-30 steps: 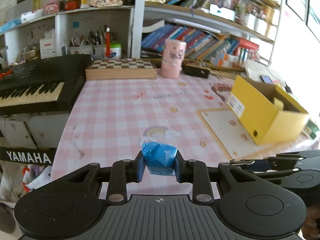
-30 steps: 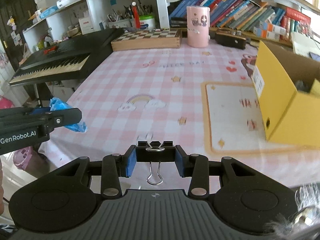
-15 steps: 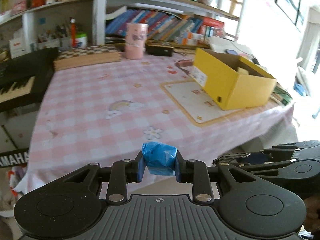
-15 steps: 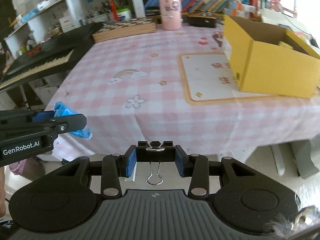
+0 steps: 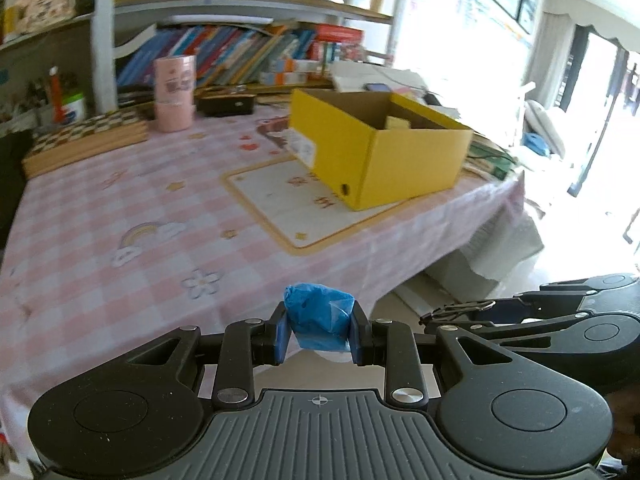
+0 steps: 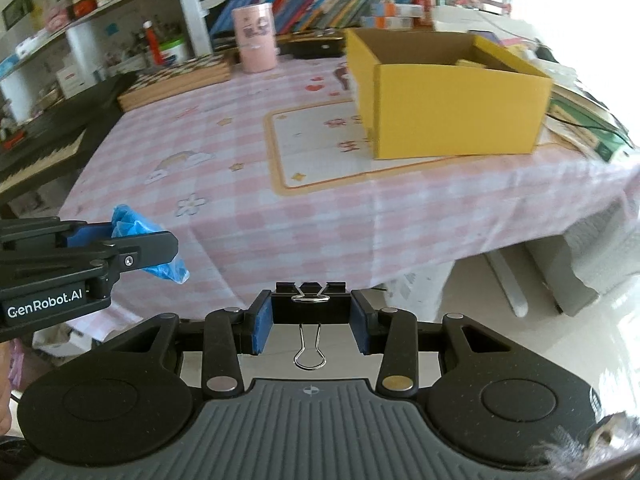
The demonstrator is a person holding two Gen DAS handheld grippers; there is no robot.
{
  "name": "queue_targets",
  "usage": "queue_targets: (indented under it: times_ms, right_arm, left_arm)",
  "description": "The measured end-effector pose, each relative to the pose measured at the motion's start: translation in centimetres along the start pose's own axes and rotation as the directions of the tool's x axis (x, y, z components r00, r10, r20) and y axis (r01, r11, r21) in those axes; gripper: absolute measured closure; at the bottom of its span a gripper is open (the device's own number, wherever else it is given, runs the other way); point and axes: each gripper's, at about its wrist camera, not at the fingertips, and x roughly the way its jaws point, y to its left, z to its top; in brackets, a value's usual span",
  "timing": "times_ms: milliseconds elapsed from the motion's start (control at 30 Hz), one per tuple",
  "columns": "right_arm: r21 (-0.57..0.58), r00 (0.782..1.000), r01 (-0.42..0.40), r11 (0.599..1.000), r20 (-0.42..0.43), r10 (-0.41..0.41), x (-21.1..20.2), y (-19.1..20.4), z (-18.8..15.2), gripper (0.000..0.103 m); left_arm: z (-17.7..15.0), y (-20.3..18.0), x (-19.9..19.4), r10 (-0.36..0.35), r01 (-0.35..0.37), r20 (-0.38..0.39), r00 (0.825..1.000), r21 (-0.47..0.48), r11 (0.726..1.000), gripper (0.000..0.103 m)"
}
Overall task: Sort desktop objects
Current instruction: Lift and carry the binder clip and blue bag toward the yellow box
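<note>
Pink checked surface (image 5: 120,216), bookshelves (image 5: 240,52) behind, keyboard (image 6: 44,140) at left, pale glossy floor (image 6: 540,344), bright windows (image 5: 500,8) at right

left hand-held gripper (image 5: 319,334) clamped, right hand-held gripper (image 6: 311,328) clamped, both tilted downward, side by side

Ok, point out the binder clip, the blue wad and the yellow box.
binder clip (image 6: 311,308), right wrist view, black body.
blue wad (image 5: 319,318), left wrist view, front face.
yellow box (image 6: 456,114), right wrist view, near wall.

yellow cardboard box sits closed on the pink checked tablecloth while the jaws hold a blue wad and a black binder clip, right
Not quite: the yellow cardboard box is open at the top, as the right wrist view shows. It does sit on the pink checked tablecloth, and the jaws do hold the blue wad and black binder clip.
</note>
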Motion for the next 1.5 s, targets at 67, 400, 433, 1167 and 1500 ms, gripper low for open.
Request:
queue_targets:
  times_ms: [67, 400, 433, 1167, 1500]
  right_arm:
    - [0.015, 1.0, 0.013, 1.0, 0.005, -0.013, -0.3, -0.6, -0.2, 0.065]
    - [0.076, 0.997, 0.061, 0.995, 0.032, -0.063, -1.3, -3.5, -0.3, 0.065]
    - [0.079, 0.997, 0.063, 0.995, 0.034, -0.066, -1.3, -3.8, -0.2, 0.065]
    - [0.144, 0.994, 0.097, 0.985, 0.03, -0.102, -0.5, -10.7, 1.8, 0.065]
    - [0.123, 0.998, 0.068, 0.99, -0.021, -0.066, 1.8, -14.4, 3.9, 0.065]
  left_arm:
    - [0.2, -0.7, 0.2, -0.016, 0.016, -0.001, 1.0, 0.018, 1.0, 0.076]
    - [1.3, -3.4, 1.5, -0.064, 0.064, 0.0, 0.998, 0.081, 0.995, 0.076]
    - [1.5, -3.7, 1.7, -0.067, 0.067, 0.001, 0.998, 0.085, 0.994, 0.076]
    - [5.0, -8.7, 7.2, -0.127, 0.132, -0.038, 0.991, 0.166, 0.977, 0.076]
    - [6.8, -10.6, 10.8, -0.107, 0.117, -0.072, 0.992, 0.139, 0.983, 0.076]
